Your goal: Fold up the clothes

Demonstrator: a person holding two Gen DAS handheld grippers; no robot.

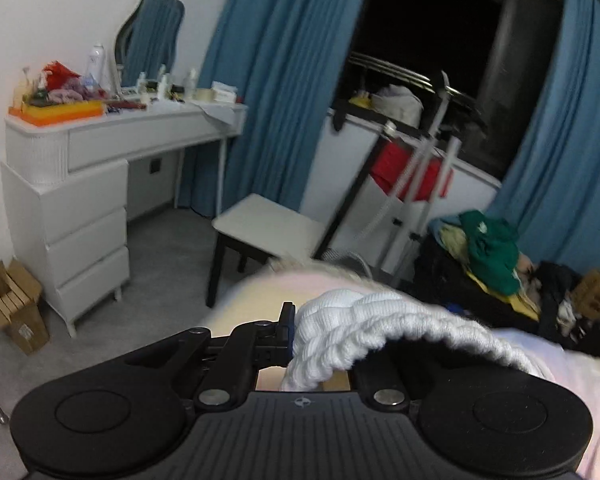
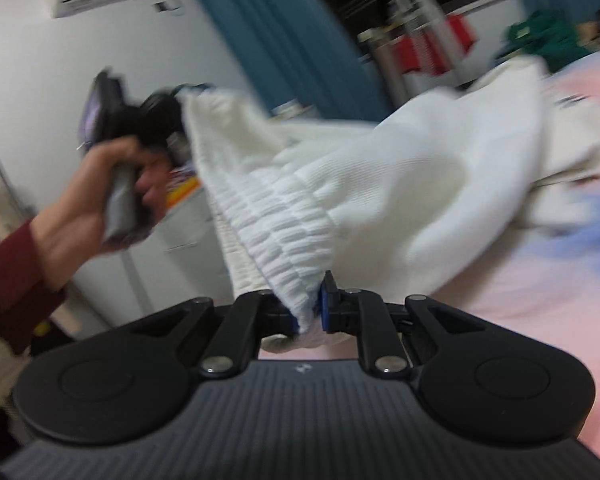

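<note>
left tool (image 1: 300,332): clamped on ribbed waistband of white garment (image 1: 340,332), lower centre | right tool (image 2: 310,312): clamped on same waistband, lower centre | garment stretched between both tools, rest trails onto pink bed (image 2: 520,300) at right

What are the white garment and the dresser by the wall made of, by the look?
White garment: soft knit fabric, likely cotton or a blend; matte, with a ribbed, gathered elastic-style band clamped in both hand-held grippers, left and right. Dresser: rigid white panels, smooth painted or laminated finish with a slight sheen; probably wood or board, though the core cannot be told.
</note>
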